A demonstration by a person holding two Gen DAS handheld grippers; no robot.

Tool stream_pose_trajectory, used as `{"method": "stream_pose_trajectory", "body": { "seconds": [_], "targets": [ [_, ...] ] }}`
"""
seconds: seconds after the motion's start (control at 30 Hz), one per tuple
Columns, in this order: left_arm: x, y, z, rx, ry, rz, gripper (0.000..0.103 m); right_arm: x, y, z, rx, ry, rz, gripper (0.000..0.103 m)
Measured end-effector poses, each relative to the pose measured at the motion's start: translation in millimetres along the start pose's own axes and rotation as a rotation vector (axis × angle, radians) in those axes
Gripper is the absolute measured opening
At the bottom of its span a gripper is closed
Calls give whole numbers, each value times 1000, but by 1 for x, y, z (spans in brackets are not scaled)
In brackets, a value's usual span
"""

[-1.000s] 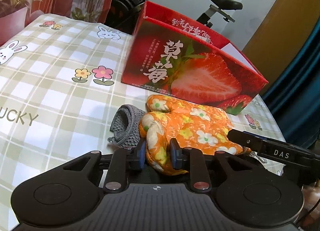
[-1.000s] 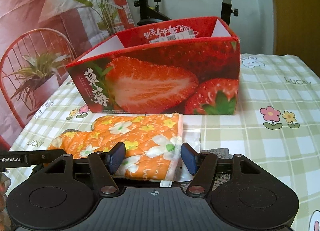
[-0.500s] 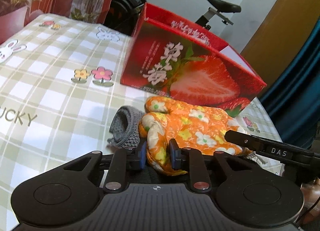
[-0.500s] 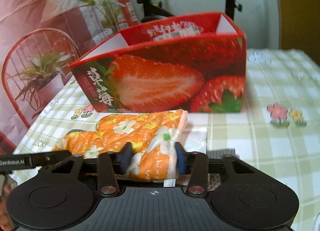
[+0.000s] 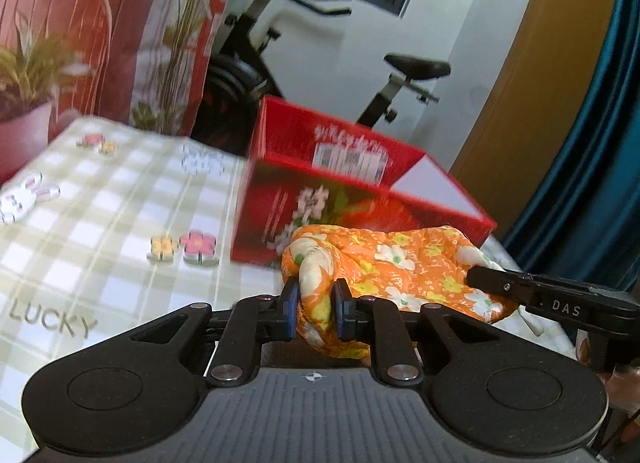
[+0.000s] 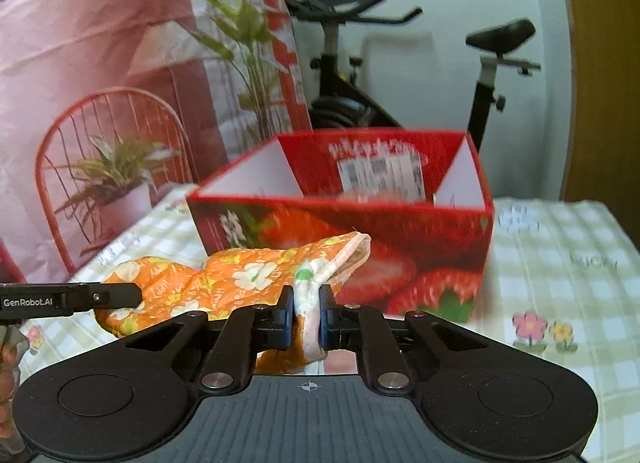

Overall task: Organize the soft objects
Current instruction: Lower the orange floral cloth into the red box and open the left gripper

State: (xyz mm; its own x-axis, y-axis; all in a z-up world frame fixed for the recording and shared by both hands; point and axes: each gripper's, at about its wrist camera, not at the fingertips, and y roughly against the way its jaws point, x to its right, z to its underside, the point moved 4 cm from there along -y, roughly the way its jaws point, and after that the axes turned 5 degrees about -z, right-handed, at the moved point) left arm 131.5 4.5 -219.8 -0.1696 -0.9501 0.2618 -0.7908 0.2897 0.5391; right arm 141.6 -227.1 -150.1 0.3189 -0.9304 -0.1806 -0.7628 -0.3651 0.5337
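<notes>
An orange oven mitt with a flower print (image 5: 396, 263) hangs between my two grippers, lifted off the table. My left gripper (image 5: 316, 309) is shut on its thumb end. My right gripper (image 6: 306, 313) is shut on its white-trimmed cuff; the mitt (image 6: 240, 279) stretches left from there. An open red strawberry box (image 5: 344, 191) stands just beyond the mitt; it also shows in the right wrist view (image 6: 360, 231). The grey knitted item seen earlier is hidden.
The table has a green-checked cloth with flower and rabbit prints (image 5: 100, 203). A potted plant (image 5: 24, 103) and a red chair stand at the left. An exercise bike (image 6: 492, 75) stands behind the box. A blue curtain (image 5: 592, 143) hangs at the right.
My right gripper has shut on the mitt's cuff. Both grippers have lifted the mitt off the table, and the views now look over the box's rim.
</notes>
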Motion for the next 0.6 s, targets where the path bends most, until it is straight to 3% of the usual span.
{"method": "stream_pose_trajectory", "body": {
  "seconds": [0.3,0.6],
  "targets": [
    [20,19,-47,135,-69,11,19,-7,18,-45,107,53,-29,10],
    [32,-30,-101,143,-101,2,18,30,-26,-98,104,81,-6,10]
  ]
}}
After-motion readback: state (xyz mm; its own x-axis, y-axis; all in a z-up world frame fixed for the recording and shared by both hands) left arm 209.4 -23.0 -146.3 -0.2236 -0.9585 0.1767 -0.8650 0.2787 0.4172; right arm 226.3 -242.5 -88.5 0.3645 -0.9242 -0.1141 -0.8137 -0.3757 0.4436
